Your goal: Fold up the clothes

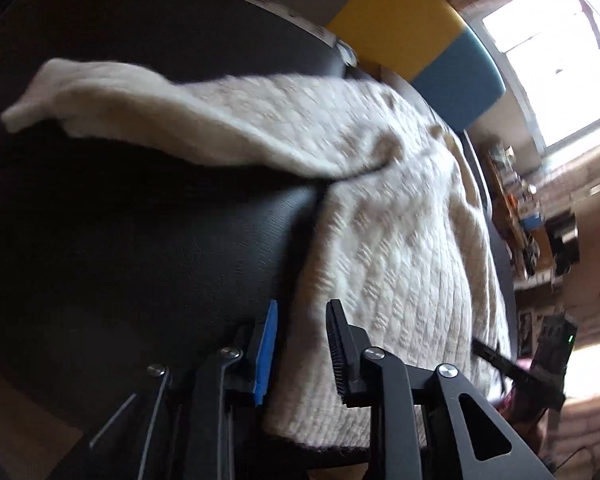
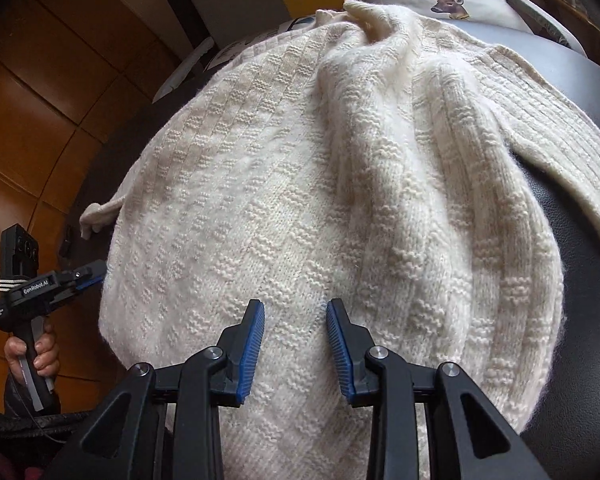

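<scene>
Cream knitted sweater (image 2: 300, 184) lies spread over a black leather seat (image 1: 148, 248), one sleeve (image 1: 112, 100) stretched out sideways across the leather; the right tool (image 2: 295, 314) hangs released over the sweater's lower part, gripping nothing; the left tool (image 1: 302, 320) sits released at the sweater's edge, held by a hand (image 2: 40, 354); behind, a deer-print cushion (image 2: 448, 2), wooden panelling (image 2: 40, 92).

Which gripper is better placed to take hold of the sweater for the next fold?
Probably the left gripper: its open jaws straddle the cream sweater's side edge. The right gripper hangs open over flat mid-panel knit.
</scene>
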The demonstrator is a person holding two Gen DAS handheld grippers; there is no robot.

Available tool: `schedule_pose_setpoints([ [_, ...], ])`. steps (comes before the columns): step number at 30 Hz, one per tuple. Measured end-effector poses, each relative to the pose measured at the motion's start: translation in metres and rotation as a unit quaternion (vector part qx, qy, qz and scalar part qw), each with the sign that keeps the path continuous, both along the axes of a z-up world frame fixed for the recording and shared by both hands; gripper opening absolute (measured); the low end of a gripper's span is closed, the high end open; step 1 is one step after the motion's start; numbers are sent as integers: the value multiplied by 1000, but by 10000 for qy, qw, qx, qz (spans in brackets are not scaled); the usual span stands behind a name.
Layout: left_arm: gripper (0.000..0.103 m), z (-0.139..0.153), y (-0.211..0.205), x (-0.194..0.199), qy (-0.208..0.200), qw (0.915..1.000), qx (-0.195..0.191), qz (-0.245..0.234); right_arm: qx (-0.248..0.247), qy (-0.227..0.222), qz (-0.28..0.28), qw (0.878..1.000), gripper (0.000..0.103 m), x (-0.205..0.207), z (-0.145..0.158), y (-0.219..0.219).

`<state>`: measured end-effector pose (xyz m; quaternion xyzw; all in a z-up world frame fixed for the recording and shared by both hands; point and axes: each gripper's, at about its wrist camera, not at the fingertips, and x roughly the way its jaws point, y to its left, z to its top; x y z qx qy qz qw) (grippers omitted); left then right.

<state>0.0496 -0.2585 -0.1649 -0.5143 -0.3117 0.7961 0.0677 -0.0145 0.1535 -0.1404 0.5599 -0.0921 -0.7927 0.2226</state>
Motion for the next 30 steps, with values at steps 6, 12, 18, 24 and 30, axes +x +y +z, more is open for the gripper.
schedule_pose_setpoints([
  [6, 63, 1, -131, 5, 13, 9761, 1249, 1778, 107, 339, 188, 9992, 33, -14, 23, -28],
  [12, 67, -27, -184, -8, -281, 9461, 2065, 2478, 118, 386, 656, 9970, 34, -34, 29, -83],
  [18, 58, -44, -194, -26, -316, 9328, 2024, 2964, 323, 494, 1250, 9904, 34, -43, 31, -140],
  [24, 6, -15, -194, -38, 466, 9491, 1498, 2733, 555, 664, 1522, 9846, 34, -63, 38, -173],
  [30, 6, 41, -184, 22, 1669, 9649, 476, 1973, 428, 321, 1274, 9904, 34, -79, 19, -180],
])
